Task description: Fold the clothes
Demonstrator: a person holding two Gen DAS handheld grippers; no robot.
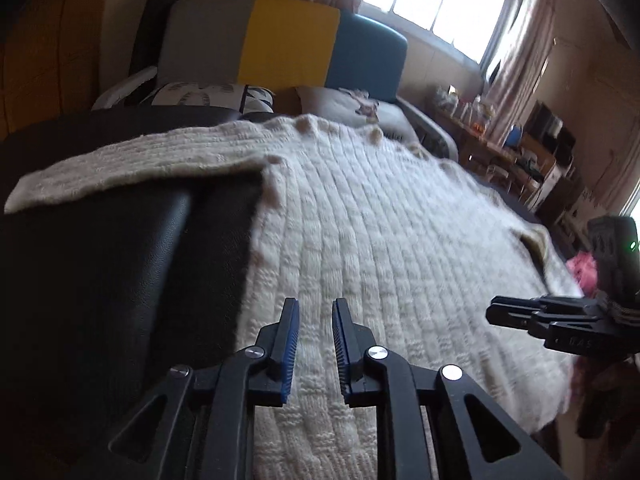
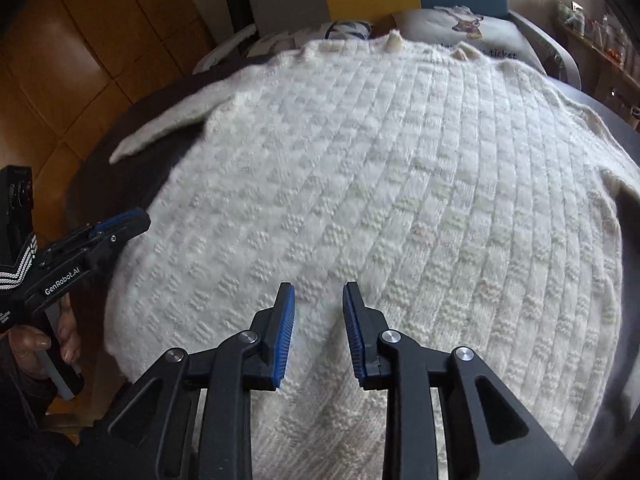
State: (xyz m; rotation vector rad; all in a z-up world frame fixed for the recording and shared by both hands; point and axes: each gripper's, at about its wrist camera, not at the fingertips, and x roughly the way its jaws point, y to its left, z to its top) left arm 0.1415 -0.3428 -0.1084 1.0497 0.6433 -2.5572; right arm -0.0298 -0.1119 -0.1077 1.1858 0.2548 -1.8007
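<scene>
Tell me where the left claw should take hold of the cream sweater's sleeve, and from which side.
Probably grip the sleeve at its cuff end, coming in from the open outer side. The sleeve lies flat and sticks out sideways from the cream sweater over the dark surface, so its edge is free there. The left claw has nothing between its pads.

The cream sweater [image 2: 360, 200] runs off the bottom edge, its right sleeve [image 2: 616, 184] mostly out of sight.
</scene>
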